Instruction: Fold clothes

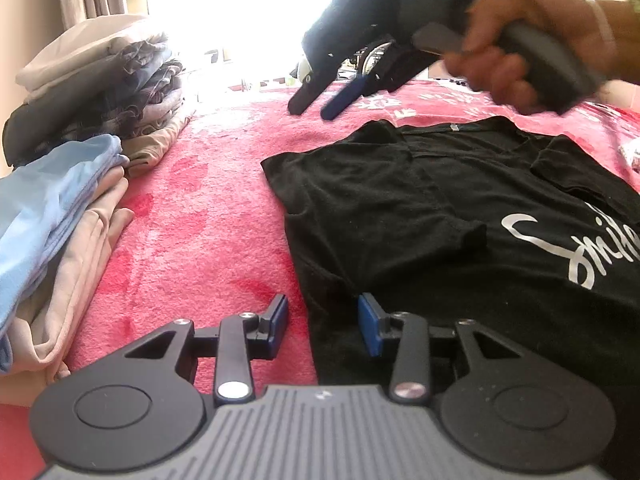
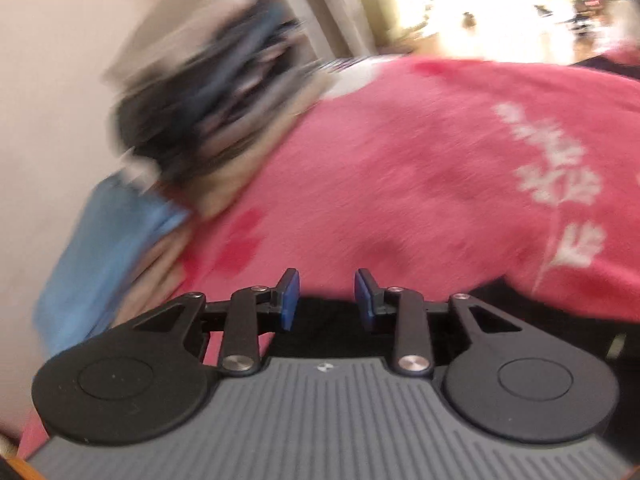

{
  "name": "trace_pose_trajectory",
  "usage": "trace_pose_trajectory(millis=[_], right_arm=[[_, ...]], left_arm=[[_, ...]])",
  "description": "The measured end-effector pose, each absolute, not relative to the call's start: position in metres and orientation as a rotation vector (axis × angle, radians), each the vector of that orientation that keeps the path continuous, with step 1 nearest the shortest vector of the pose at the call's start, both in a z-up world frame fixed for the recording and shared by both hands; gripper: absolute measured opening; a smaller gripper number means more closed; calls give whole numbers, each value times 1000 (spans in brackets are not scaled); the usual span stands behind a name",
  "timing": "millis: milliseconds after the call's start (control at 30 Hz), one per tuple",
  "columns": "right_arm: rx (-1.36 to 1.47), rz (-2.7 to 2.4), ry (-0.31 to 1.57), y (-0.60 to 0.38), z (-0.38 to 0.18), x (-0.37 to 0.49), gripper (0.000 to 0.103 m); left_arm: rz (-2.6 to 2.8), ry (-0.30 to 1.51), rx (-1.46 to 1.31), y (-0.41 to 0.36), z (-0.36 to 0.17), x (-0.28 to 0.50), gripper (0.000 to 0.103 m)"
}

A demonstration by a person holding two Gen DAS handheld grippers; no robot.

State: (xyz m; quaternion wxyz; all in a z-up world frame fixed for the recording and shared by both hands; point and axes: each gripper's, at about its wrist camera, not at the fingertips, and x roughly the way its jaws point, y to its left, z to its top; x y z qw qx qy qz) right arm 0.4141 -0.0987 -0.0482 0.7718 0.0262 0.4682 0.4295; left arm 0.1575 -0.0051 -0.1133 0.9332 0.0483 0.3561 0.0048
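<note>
Our left gripper [image 1: 322, 322] and right gripper [image 1: 316, 102] both stand apart, empty; the folded sleeve of the shirt [image 1: 460, 208] may slip open.

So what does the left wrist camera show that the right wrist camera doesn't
Only the left wrist view shows the black T-shirt laid flat with its white lettering, the left gripper open over its near edge, and the hand holding the right gripper above the far side. Only the right wrist view shows the right gripper's own blue pads, apart with nothing between them, though that view is blurred. Both share the pink blanket, the tall pile of folded clothes and the light blue garment.
</note>
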Motion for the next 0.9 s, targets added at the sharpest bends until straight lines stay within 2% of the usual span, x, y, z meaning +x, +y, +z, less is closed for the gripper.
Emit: trace_pose_trajectory(millis=[100,200,367,533,600,633,767,900], right_arm=[[41,939,1090,-91,-65,406,34],[82,803,1067,-82,-82,415,32],[193,865,1037,-73,-61,407,33],[-49,1008,1126,-42,-59,371,32],[-112,922,1136,-36,-78,378,24],[-87,890,1123,-36,-85,385,14],[130,746,981,-53,-74,412,20],[96,897,1065,-61,-53,406,20]], left_arm=[[10,734,97,-5,-112,158,40],[17,741,96,-6,-111,159,40],[21,742,89,-5,-110,159,40],[27,750,65,-3,-110,160,40],[33,747,60,-3,-110,159,40],[35,743,60,-4,-111,157,40],[40,740,54,-5,-111,157,40],[31,750,30,0,-109,159,40]])
